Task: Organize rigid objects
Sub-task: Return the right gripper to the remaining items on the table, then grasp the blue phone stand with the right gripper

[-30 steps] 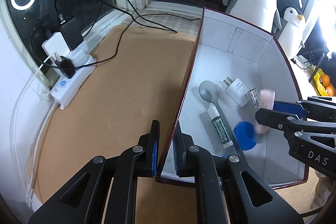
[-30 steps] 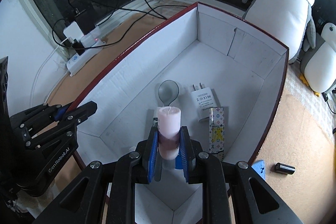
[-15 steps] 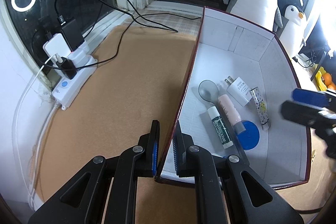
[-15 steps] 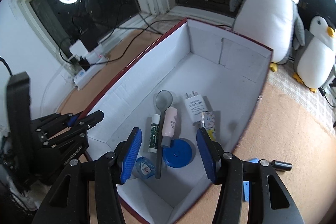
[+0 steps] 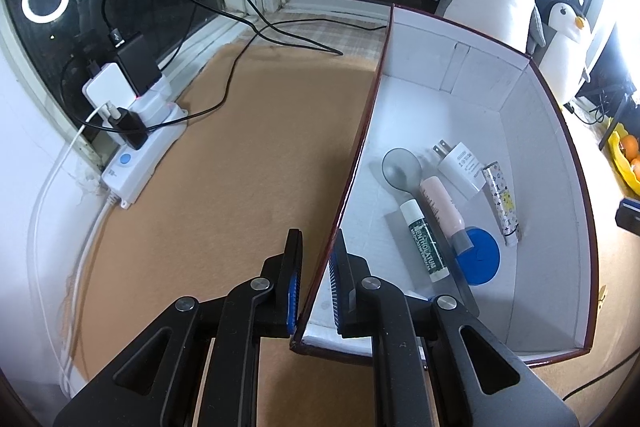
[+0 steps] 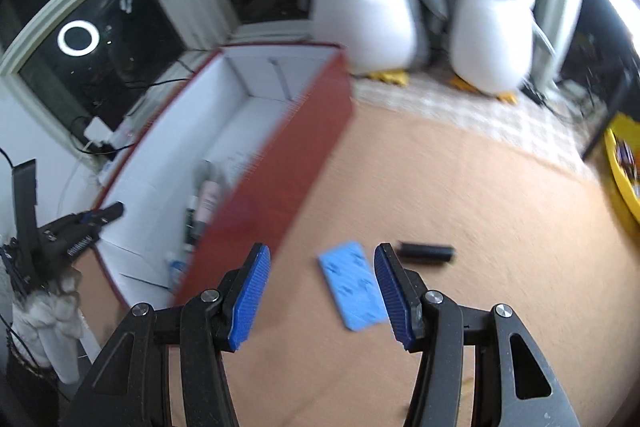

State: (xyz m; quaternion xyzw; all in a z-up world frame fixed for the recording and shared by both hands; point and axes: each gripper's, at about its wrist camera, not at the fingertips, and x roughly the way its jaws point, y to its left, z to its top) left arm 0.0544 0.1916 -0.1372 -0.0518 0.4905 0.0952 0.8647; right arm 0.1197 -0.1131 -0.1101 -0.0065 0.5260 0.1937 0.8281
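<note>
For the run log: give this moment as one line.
left gripper: shut on box wall | right gripper: open, empty, over blue pad | black cylinder: on mat | pink tube: in box

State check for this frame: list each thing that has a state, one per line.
left gripper: shut on the box wall.
right gripper: open, empty, over the mat.
box: open-topped, upright.
pink tube: lying flat in the box, capped.
lip balm: lying flat in the box.
charger plug: lying in the box.
blue pad: flat on the mat, outside the box.
black cylinder: on its side, outside the box.
</note>
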